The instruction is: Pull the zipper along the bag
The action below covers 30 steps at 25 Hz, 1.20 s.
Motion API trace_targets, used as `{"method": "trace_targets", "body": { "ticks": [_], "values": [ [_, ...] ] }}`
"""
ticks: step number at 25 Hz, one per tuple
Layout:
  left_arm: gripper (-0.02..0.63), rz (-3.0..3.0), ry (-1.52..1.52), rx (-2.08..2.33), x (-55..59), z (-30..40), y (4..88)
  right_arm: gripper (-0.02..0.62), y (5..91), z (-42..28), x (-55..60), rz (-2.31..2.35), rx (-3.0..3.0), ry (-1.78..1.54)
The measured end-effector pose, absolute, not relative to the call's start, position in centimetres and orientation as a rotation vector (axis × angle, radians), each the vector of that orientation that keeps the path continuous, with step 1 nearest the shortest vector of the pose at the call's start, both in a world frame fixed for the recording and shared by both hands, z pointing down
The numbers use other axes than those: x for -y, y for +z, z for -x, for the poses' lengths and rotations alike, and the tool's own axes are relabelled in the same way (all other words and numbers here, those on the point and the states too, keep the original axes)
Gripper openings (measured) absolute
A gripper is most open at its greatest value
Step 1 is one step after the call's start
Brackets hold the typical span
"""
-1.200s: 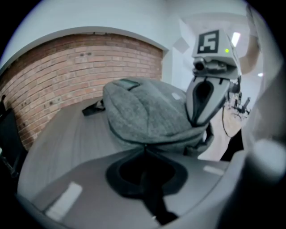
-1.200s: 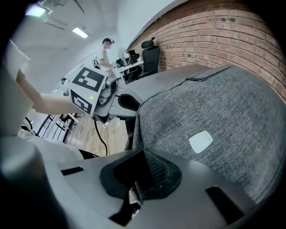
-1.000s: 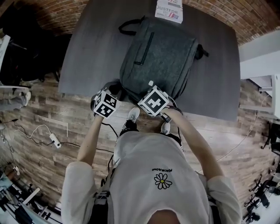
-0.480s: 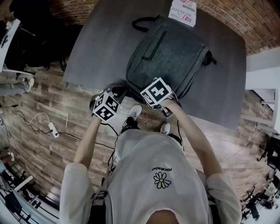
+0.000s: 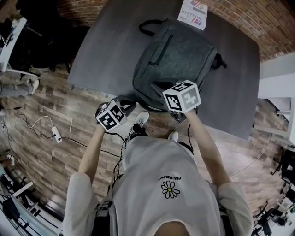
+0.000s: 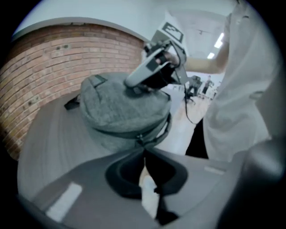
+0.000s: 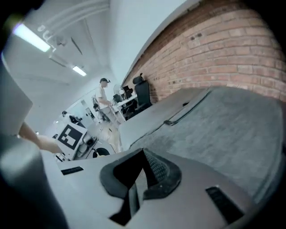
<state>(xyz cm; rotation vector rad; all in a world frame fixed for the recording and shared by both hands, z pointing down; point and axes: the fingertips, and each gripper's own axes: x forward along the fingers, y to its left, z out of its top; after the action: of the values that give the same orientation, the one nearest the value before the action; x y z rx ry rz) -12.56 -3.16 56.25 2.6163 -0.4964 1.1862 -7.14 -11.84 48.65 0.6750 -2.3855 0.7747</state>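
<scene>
Quick tally from my end: I count one bag (image 5: 177, 60) on one table (image 5: 106, 55), one printed sheet (image 5: 192, 14) at the table's far edge, and two grippers, the left gripper (image 6: 144, 150) and the right gripper (image 7: 144, 152), with one marker cube (image 5: 182, 96) apiece. Down on the floor I get two white shoes (image 5: 140, 119) and one white power strip (image 5: 56, 134), plus one person (image 7: 103, 96) standing far off in the back.

Grey backpack (image 5: 179, 60) lies on dark table (image 5: 101, 55) — printed sheet (image 5: 192, 13) beyond.

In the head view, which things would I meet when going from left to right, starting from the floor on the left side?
white chair → power strip → left claw → right claw
</scene>
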Motion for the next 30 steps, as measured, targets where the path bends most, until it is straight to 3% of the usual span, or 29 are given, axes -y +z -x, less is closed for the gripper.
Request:
{"method": "trace_targets", "body": {
  "ticks": [5,9,18,30],
  "values": [
    [0.005,-2.555,1.093,0.650,3.4,12.8,56.7,0.002,48.5,-2.6,5.8,-0.580,2.319,0.495],
    [0.005,-2.544,1.105,0.685,3.6,12.5,56.7,0.004,53.6,-5.2,0.3,-0.381,2.182,0.352],
    [0.018,-2.635,1.088,0.457,1.5,8.7,56.7,0.003,58.9,-0.5,-2.1,-0.171,2.181,0.195],
    [0.023,-2.627,0.940,0.248,-1.0,1.6,56.3,0.003,59.6,5.0,-2.1,-0.183,2.217,0.277]
  ]
}}
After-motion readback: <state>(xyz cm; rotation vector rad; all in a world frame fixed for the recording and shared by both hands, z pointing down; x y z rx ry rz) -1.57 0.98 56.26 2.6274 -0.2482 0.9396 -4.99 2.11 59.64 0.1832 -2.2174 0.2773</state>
